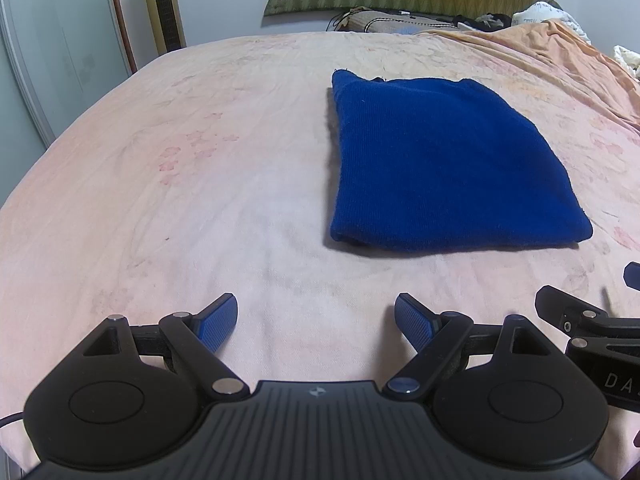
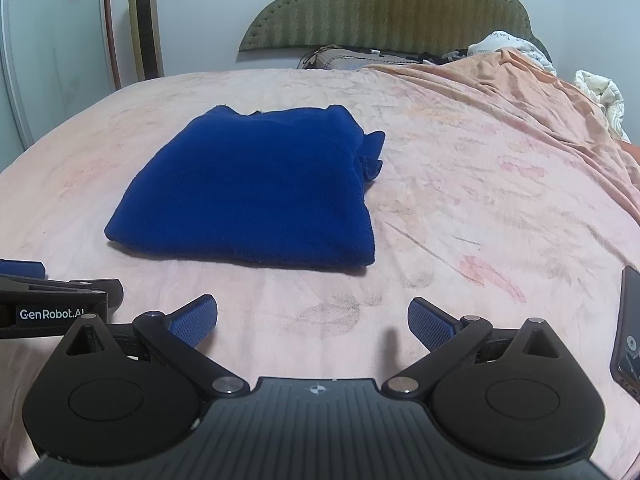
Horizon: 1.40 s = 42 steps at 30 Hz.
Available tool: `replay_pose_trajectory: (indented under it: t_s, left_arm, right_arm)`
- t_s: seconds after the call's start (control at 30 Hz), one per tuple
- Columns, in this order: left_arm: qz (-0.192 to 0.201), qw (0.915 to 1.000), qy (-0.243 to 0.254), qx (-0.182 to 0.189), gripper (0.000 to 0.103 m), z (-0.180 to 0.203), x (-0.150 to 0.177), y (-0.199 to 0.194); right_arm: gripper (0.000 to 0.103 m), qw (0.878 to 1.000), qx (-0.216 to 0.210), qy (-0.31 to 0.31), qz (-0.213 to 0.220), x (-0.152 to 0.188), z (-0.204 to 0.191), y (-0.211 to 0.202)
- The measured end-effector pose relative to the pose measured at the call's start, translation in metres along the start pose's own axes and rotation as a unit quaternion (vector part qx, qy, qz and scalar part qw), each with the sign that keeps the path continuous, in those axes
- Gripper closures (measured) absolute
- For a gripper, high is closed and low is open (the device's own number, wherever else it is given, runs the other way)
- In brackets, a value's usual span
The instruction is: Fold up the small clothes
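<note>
A blue knitted garment (image 1: 436, 160) lies folded into a rectangle on the pink bed sheet (image 1: 180, 168). It also shows in the right wrist view (image 2: 260, 188), with a small bunch of cloth sticking out at its far right corner. My left gripper (image 1: 316, 316) is open and empty, near the bed's front edge, short of the garment and to its left. My right gripper (image 2: 312, 316) is open and empty, short of the garment and to its right. Each gripper shows at the edge of the other's view.
A phone (image 2: 628, 332) lies on the sheet right of my right gripper. An orange blanket (image 2: 520, 84) and white bedding (image 2: 600, 92) are heaped at the far right. A pillow (image 2: 344, 58) and a green headboard (image 2: 388, 4) are at the back. A tower fan (image 2: 146, 24) stands at the left.
</note>
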<state>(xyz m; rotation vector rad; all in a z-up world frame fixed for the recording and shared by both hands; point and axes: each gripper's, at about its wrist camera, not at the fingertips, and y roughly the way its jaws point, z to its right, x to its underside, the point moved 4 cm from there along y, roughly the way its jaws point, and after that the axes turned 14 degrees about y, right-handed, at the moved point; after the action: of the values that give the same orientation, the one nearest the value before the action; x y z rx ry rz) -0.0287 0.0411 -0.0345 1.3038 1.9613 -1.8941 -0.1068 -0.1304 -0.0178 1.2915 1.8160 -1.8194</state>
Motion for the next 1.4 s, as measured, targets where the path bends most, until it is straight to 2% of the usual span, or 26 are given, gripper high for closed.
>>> replay_pose_trajectory:
  t_s: [1.4]
  left_arm:
    - [-0.003, 1.0, 0.0, 0.0, 0.017, -0.0016, 0.0027, 0.0008]
  right_arm:
    - [0.0, 1.0, 0.001, 0.001, 0.012, -0.003, 0.0021, -0.0081]
